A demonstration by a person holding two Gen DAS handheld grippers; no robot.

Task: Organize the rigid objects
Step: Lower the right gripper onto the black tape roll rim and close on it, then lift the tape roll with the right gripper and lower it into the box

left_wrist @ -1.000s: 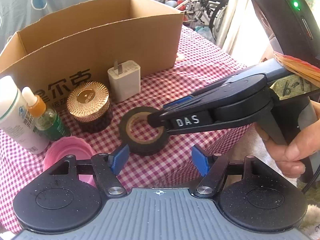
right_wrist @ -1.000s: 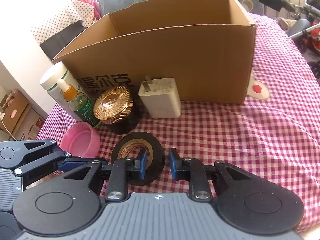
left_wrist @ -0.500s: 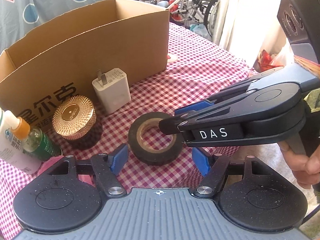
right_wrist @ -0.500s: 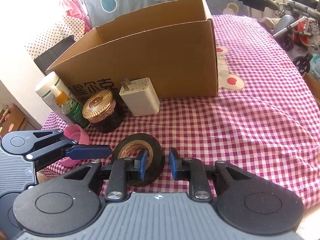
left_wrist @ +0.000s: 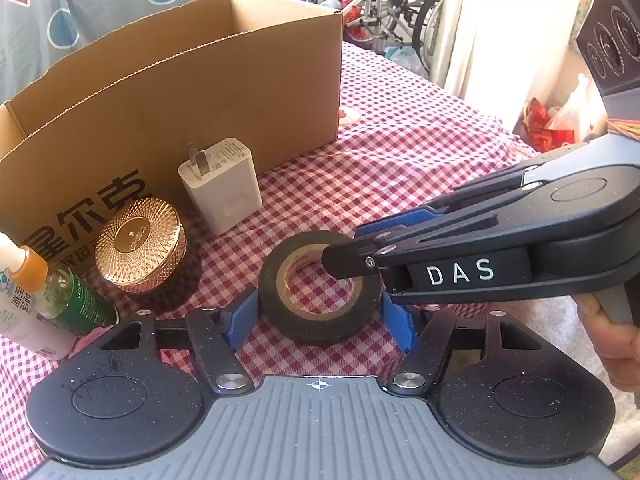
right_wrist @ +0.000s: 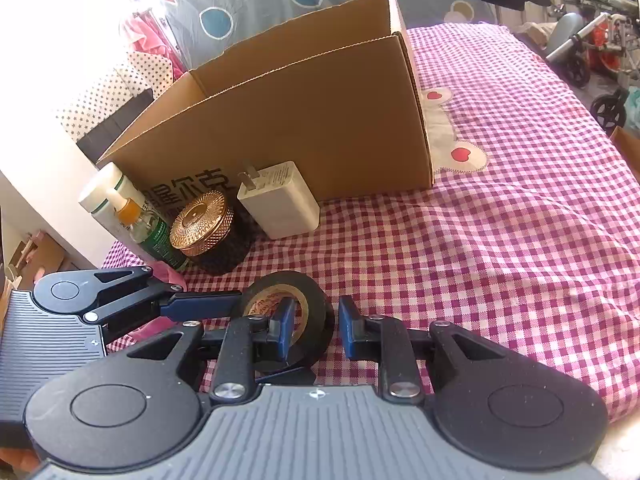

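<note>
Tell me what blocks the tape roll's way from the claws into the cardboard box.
On the cloth the white charger and gold-lidded jar stand between the tape roll and the cardboard box. Its front wall also faces the roll, so lifting over looks necessary.

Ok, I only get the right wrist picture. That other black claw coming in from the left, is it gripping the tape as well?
Observer: Not yet. The left gripper is open, with one blue pad on each outer side of the tape roll.
Visitor: And what carries the claw I'm looking along?
Observer: A bare hand grips the handle of the right gripper.
</note>
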